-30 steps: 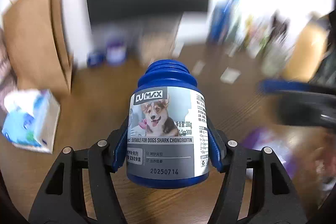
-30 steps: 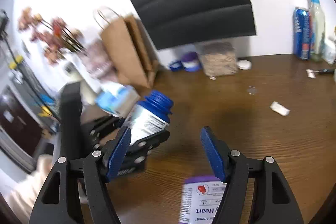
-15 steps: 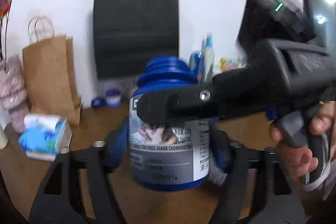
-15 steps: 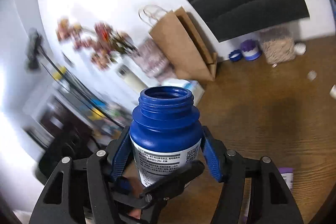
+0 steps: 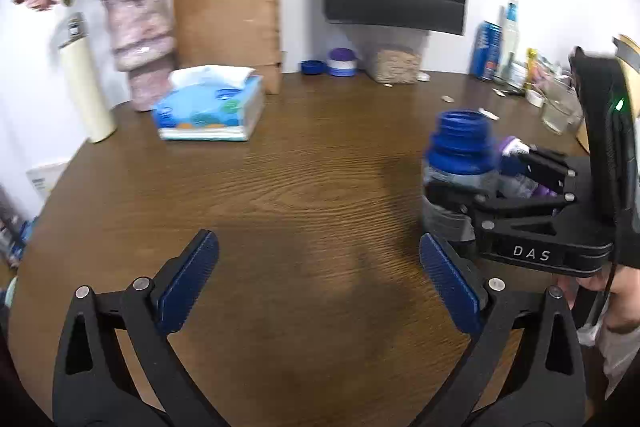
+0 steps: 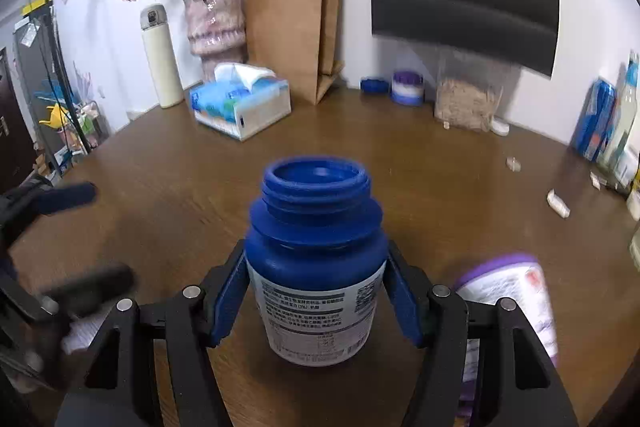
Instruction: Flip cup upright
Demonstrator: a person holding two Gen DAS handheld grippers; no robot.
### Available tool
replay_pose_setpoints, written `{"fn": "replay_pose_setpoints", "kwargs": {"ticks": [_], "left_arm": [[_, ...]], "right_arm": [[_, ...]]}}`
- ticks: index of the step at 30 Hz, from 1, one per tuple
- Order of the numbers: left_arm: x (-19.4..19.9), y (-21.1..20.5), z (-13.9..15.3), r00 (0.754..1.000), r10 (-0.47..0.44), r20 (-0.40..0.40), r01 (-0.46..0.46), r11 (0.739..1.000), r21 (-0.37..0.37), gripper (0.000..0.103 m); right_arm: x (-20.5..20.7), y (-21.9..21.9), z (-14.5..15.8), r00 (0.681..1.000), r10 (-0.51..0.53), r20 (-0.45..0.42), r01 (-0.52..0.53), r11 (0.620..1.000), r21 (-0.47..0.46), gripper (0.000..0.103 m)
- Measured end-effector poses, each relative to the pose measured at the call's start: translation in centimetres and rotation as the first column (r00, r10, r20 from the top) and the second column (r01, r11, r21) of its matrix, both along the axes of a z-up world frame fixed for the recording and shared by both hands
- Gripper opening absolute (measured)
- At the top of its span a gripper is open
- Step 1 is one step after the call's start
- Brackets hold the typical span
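The "cup" is a blue lidless bottle (image 6: 316, 259) with a white and grey label. It stands upright, open mouth up, with my right gripper (image 6: 316, 295) shut on its sides; whether its base touches the brown table (image 6: 460, 187) is unclear. In the left wrist view the same bottle (image 5: 460, 155) shows at the right inside the right gripper (image 5: 500, 183). My left gripper (image 5: 318, 283) is open and empty over bare wood, left of the bottle. It appears blurred at the left edge of the right wrist view (image 6: 76, 241).
A purple-capped bottle (image 6: 508, 291) lies on its side just right of the blue one. Along the back stand a tissue box (image 5: 208, 107), brown paper bag (image 5: 228, 15), flower vase (image 5: 140, 39), white thermos (image 5: 84, 83), grain jar (image 5: 394, 65) and cans (image 5: 488, 51). A hand (image 5: 616, 291) holds the right gripper.
The bottle passed from my left gripper to my right. The right shut on it half a second ago; the left has since opened and pulled away to the left.
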State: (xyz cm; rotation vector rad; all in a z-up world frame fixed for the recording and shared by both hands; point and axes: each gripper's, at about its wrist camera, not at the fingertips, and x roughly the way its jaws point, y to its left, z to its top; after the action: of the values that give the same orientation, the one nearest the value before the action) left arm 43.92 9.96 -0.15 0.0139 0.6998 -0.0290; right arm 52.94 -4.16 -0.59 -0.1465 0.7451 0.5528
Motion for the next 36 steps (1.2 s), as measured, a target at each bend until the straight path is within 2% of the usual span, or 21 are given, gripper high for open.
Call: {"fn": "replay_pose_setpoints", "kwargs": {"ticks": [2,5,7,12,17,21,25,31,36], "left_arm": [[-0.6,0.1,0.3,1.000,0.007,0.007,-0.007,1.000,-0.008,0.100],[-1.4,-0.1,0.9,1.000,0.014,0.013,-0.014,1.000,-0.012,0.100],[-2.3,-0.4,1.7,0.999,0.022,0.033,-0.022,1.000,-0.014,0.100],[-5.0,-1.9,4.8,0.993,0.039,0.109,-0.038,0.999,-0.015,0.103],[-9.1,-3.5,7.7,0.983,0.050,0.174,-0.052,0.999,0.004,0.103],[-12.4,-4.4,9.0,0.975,0.062,0.213,-0.059,0.998,-0.017,0.103],[-15.1,-5.5,9.9,0.967,0.071,0.245,-0.065,0.997,-0.030,0.103],[-18.4,-6.8,10.9,0.957,0.062,0.285,-0.058,0.998,-0.023,0.103],[-20.2,-6.9,11.1,0.955,0.067,0.288,-0.066,0.998,-0.012,0.103]], "right_arm": [[0.3,-0.5,-0.7,0.999,0.008,-0.037,-0.008,1.000,0.004,0.069],[-0.1,-0.5,-0.5,0.999,0.012,-0.046,-0.012,1.000,-0.017,0.077],[-1.0,-0.8,0.7,1.000,-0.006,-0.011,0.006,0.999,-0.043,0.079],[-4.8,-2.9,5.4,1.000,-0.005,0.031,0.005,1.000,0.004,0.079],[-10.3,-8.6,9.8,0.998,-0.067,0.023,0.066,0.998,0.006,0.080],[-14.0,-13.2,11.0,0.994,-0.109,-0.003,0.109,0.993,0.048,0.080],[-16.8,-15.6,11.7,0.990,-0.141,0.011,0.140,0.988,0.066,0.080],[-19.6,-16.1,12.5,0.990,-0.137,0.034,0.133,0.987,0.095,0.080],[-21.2,-15.3,12.7,0.991,-0.125,0.053,0.119,0.987,0.109,0.080]]}}
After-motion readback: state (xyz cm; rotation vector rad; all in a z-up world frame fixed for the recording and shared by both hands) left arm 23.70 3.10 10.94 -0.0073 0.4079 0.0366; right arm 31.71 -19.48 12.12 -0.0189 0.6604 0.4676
